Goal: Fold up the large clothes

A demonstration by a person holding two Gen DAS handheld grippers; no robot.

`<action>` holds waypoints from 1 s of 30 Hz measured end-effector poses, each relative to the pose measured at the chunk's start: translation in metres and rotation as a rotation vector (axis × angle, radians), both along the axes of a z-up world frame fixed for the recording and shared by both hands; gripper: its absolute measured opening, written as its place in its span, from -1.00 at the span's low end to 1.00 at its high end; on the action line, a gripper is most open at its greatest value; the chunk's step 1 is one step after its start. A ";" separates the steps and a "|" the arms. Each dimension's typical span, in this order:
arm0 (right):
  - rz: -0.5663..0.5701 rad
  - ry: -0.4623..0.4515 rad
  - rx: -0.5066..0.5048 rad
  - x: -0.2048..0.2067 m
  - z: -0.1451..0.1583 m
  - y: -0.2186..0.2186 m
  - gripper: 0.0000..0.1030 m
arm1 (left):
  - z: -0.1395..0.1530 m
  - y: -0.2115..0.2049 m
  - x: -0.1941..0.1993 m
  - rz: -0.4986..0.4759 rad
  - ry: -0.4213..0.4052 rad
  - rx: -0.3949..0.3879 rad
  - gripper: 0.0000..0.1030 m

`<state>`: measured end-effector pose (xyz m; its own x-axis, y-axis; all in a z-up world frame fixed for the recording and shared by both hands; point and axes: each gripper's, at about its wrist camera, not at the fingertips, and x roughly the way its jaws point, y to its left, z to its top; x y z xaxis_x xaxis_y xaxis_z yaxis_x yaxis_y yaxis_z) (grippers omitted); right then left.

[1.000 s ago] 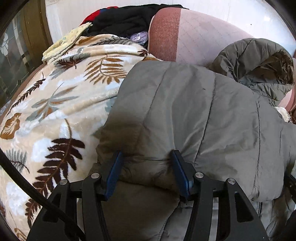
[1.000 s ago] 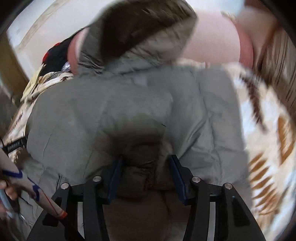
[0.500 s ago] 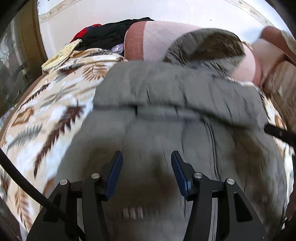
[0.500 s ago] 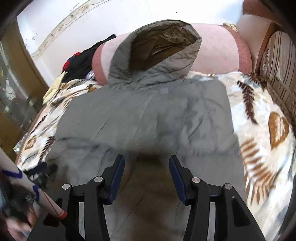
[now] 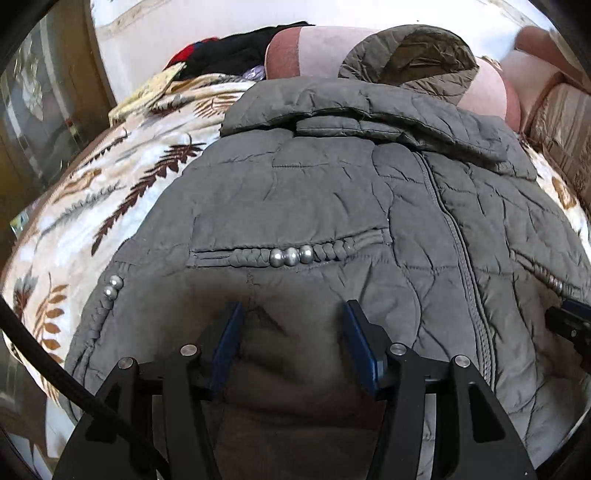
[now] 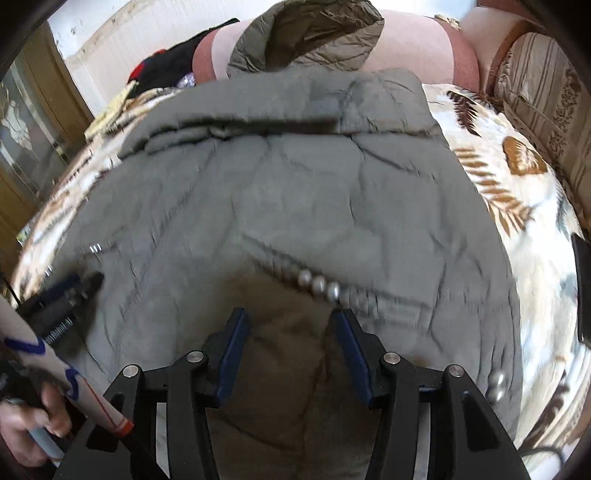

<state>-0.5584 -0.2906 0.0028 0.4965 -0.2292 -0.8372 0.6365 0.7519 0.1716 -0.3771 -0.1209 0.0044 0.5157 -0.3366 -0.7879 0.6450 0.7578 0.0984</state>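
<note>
A grey-olive quilted jacket (image 5: 332,192) (image 6: 295,192) lies front up on the bed. Its zipper (image 5: 454,236) and beaded pocket trims (image 5: 291,255) (image 6: 319,284) show. The hood (image 5: 410,55) (image 6: 306,33) rests against a pink bolster at the far end. My left gripper (image 5: 292,306) holds a bunch of the near hem, brown lining bulging between its blue pads. My right gripper (image 6: 290,313) grips the hem the same way further right. Each gripper shows at the edge of the other's view: the right gripper (image 5: 565,321), the left gripper (image 6: 70,291).
A leaf-patterned blanket (image 5: 110,206) (image 6: 517,192) covers the bed. The pink bolster (image 5: 317,48) and a pile of dark clothes (image 5: 229,51) lie at the far end. A striped cushion (image 6: 535,85) stands at the right and a glass door (image 5: 37,110) at the left. A person's hand (image 6: 26,424) holds the left gripper.
A second ago plain fabric filled both views, with the hood off to one side. Both grippers have swept sideways with the hem, and the jacket now lies spread with its zipper side up.
</note>
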 end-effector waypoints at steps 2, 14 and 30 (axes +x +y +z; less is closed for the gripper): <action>0.011 0.005 -0.031 -0.003 0.001 0.006 0.08 | 0.002 0.004 0.001 0.004 0.003 -0.016 0.07; -0.310 -0.196 0.036 -0.135 0.024 -0.040 0.19 | 0.025 0.149 0.080 0.314 0.109 -0.233 0.24; -0.415 -0.243 0.323 -0.197 -0.023 -0.043 0.45 | -0.001 0.170 0.078 0.256 0.339 -0.360 0.25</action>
<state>-0.7555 -0.3335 -0.0198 0.6068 -0.1971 -0.7700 0.7802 0.3331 0.5295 -0.2996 0.0487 0.0034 0.3543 -0.5126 -0.7821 0.3862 0.8419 -0.3769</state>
